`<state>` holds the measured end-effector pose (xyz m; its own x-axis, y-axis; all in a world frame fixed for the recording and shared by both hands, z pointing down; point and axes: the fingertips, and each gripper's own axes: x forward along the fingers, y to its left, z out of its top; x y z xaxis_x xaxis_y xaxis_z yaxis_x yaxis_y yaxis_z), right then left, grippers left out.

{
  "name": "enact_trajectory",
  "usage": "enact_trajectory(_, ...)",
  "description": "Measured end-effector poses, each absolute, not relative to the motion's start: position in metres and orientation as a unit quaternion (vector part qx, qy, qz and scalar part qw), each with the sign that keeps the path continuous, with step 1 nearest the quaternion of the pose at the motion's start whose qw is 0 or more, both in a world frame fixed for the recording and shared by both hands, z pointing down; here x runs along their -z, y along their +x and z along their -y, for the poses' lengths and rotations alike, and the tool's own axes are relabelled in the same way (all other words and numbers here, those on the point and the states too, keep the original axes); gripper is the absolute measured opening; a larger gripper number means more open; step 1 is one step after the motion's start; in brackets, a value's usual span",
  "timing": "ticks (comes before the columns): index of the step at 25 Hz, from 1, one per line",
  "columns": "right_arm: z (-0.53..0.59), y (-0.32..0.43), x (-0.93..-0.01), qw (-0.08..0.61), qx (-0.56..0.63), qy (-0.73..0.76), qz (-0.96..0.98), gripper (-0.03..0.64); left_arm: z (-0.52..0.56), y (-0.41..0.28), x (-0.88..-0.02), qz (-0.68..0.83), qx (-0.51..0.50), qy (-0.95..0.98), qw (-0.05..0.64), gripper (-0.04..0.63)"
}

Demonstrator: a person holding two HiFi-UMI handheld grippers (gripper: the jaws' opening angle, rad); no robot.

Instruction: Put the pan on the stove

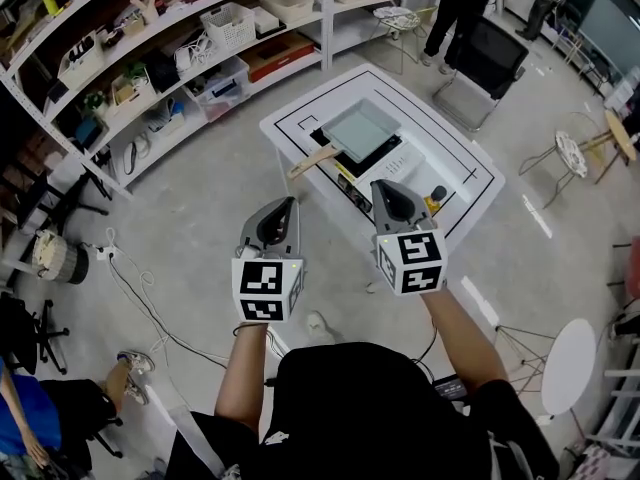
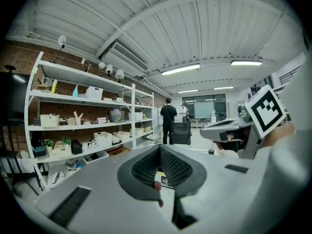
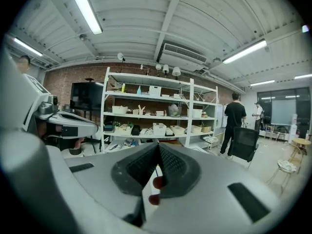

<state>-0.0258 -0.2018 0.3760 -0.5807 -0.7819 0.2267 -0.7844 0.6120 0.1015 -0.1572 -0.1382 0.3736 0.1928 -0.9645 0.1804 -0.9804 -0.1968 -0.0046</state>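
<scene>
- A tall white metal shelving rack [image 1: 180, 78] loaded with bins and boxes runs along the far left of the room, away from the work.
- A white rectangular bench [image 1: 455, 153] with black outline markings stands on the grey floor ahead of the person, placed to carry the task's things.
- A flat stove [image 1: 395, 153] with a black top and a pale control strip sits near the middle of the bench.
- A square grey pan with a pale wooden handle [image 1: 360, 130] appears to rest over the stove's black top already, its handle pointing back toward the person, probably so it is easy to grasp.
- The left hand-held gripper [image 1: 290, 203], grey with a square-marker cube, has its jaws pressed together on nothing.
- The right hand-held gripper [image 1: 385, 186] is likewise closed and empty.
- Both are held level, side by side, and seem to be at rest and not reaching.
- The pan lies ahead of and below them, well apart from both and slightly nearer the right one.
</scene>
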Motion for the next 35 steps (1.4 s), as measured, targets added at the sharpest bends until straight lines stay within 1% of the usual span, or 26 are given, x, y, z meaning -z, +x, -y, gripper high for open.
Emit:
enact_trajectory(9,0.164,0.016,-0.373,0.113,-0.008,0.428,0.897,0.000,0.098,-0.113,-0.370,0.645,-0.072,0.759,0.052,0.011)
enact_trajectory(15,0.138,0.032,-0.377,0.116,-0.001,0.417,0.901,0.000,0.069,-0.094,-0.376,0.654,-0.083,0.750,0.050,0.011)
enact_trajectory(25,0.099,0.041,-0.385,0.118,0.000,0.401,0.908,0.000,0.024,-0.086,-0.381,0.670,-0.087,0.735,0.051,0.011)
enact_trajectory(35,0.085,0.040,-0.386,0.119,0.007,0.400,0.909,0.000,0.010,-0.090,-0.382,0.677,-0.088,0.729,0.044,0.011)
